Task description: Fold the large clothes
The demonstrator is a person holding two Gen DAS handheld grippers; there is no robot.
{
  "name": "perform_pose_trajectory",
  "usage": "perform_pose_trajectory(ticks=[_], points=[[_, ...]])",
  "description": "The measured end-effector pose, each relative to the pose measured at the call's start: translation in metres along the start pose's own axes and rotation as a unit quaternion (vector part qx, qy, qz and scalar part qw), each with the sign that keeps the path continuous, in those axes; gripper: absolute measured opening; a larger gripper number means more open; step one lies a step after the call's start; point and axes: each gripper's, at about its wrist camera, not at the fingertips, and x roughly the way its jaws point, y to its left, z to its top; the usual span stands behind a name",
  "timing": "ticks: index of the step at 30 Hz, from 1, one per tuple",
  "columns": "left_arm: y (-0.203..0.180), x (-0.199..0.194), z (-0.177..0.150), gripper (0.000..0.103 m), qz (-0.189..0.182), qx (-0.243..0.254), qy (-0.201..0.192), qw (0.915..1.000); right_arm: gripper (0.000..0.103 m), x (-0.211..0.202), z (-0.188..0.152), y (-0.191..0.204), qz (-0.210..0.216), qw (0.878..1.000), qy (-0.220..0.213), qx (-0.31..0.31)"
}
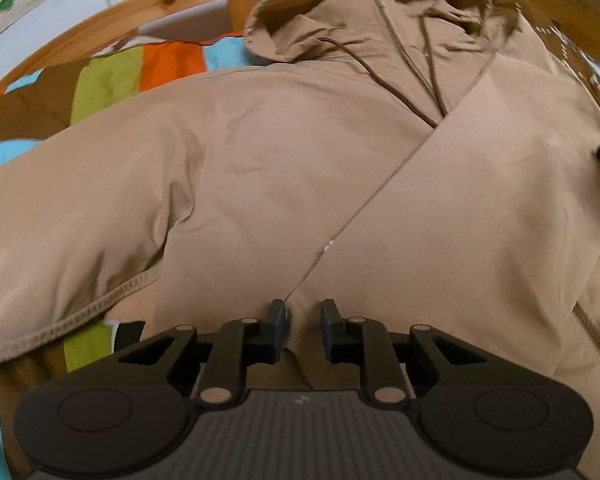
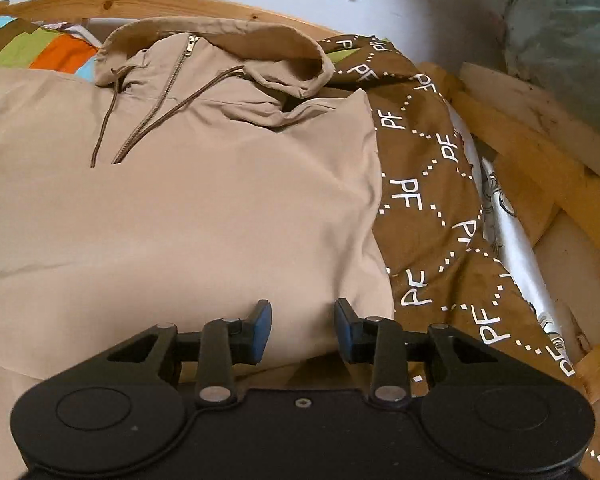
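Lying flat: tan hoodie on bed | L gripper narrow gap over fabric | R gripper wider, empty

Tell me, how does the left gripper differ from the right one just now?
The left gripper has a fold of the beige jacket between its narrowly parted fingers; the right gripper stands wider open, above the jacket's edge beside the brown patterned cloth. Both are black with blue pads.

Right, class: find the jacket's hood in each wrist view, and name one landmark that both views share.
Left wrist view: hood at top centre, opening to the left.
Right wrist view: hood at upper left of centre, with the zip pull on it.
Shared landmark: the orange patch of the bedcover, left of the hood.
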Motion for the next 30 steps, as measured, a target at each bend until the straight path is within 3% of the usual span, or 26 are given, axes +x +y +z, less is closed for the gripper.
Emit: perform_pose_trajectory(ticks=[4,8,11,16,19,23,25,27,30], points=[[0.016,-0.024,0.003,0.041,0.013,-0.040,0.003,0.9991,0.043,-0.017,0.004,0.003,0.019,0.999,-0.018,0.039],[0.044,-0.077,-0.005,0.060,0.050,-0.022,-0.033,0.9980,0.072,-0.057,-0.002,0.015,0.066,0.992,-0.064,0.082],[0.079,-0.121,-0.016,0.073,0.087,-0.023,-0.046,0.9948,0.084,-0.084,-0.008,0.032,0.108,0.986,-0.082,0.096],[0.147,-0.186,-0.055,0.095,0.120,-0.124,-0.072,0.9824,0.102,-0.120,-0.015,0.064,0.169,0.974,-0.097,0.114],[0.183,-0.211,-0.084,0.102,0.129,-0.213,-0.097,0.9636,0.102,-0.136,-0.017,0.080,0.196,0.969,-0.096,0.114],[0.235,-0.232,-0.115,0.102,0.128,-0.344,-0.128,0.9213,0.102,-0.153,-0.020,0.101,0.229,0.962,-0.099,0.108],[0.252,-0.236,-0.125,0.101,0.120,-0.385,-0.143,0.9041,0.102,-0.159,-0.023,0.108,0.241,0.960,-0.099,0.106],[0.263,-0.233,-0.127,0.095,0.106,-0.418,-0.151,0.8896,0.102,-0.162,-0.025,0.114,0.250,0.958,-0.096,0.102],[0.273,-0.222,-0.124,0.090,0.094,-0.441,-0.156,0.8791,0.102,-0.162,-0.030,0.119,0.258,0.958,-0.085,0.089]])
